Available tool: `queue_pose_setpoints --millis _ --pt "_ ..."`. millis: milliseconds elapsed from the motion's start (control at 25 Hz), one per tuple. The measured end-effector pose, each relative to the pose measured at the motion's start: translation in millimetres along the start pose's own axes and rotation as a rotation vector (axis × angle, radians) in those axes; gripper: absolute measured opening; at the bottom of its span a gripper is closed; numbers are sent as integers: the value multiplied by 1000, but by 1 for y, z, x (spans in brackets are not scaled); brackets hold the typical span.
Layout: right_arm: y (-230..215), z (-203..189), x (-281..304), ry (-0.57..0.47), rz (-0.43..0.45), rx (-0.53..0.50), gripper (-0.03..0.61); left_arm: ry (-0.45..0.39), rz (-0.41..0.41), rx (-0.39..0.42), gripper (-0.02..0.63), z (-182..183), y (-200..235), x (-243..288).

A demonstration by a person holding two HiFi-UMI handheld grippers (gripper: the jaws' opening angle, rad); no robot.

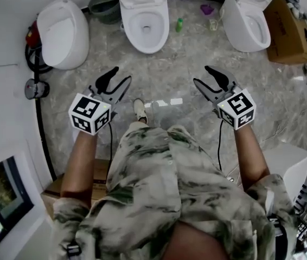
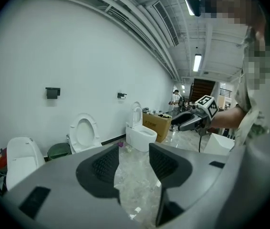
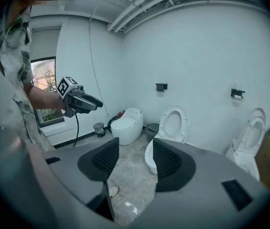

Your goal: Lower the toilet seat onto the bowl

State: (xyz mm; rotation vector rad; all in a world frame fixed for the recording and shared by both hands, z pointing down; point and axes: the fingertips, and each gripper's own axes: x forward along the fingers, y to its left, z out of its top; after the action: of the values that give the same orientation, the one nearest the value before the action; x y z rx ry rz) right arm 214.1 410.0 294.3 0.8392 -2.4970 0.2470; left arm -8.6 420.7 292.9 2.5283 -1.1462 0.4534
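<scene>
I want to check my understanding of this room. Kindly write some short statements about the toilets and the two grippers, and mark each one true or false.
1. The middle toilet has its seat raised. True.
2. The left gripper is gripping that seat. False: its fingers stand apart with nothing between them, well short of the toilet.
3. The left toilet has its lid down. True.
4. The right gripper is shut. False: it is open and empty.
5. A cardboard box stands beside the right toilet. True.
</scene>
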Motion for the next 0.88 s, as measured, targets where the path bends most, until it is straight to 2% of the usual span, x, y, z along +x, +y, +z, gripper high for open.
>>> queue_pose_setpoints --millis 240,400,680,880 --pt "-12 52 85 30 -31 -7 227 -1 -38 8 195 20 98 6" --pt "-23 82 130 42 -47 -23 219 -2 -56 18 195 31 148 12" --pt "-52 117 179 41 -43 -34 206 -16 -63 14 193 50 203 35" --pt "-90 126 212 32 -11 -38 204 -9 -51 13 193 65 227 74"
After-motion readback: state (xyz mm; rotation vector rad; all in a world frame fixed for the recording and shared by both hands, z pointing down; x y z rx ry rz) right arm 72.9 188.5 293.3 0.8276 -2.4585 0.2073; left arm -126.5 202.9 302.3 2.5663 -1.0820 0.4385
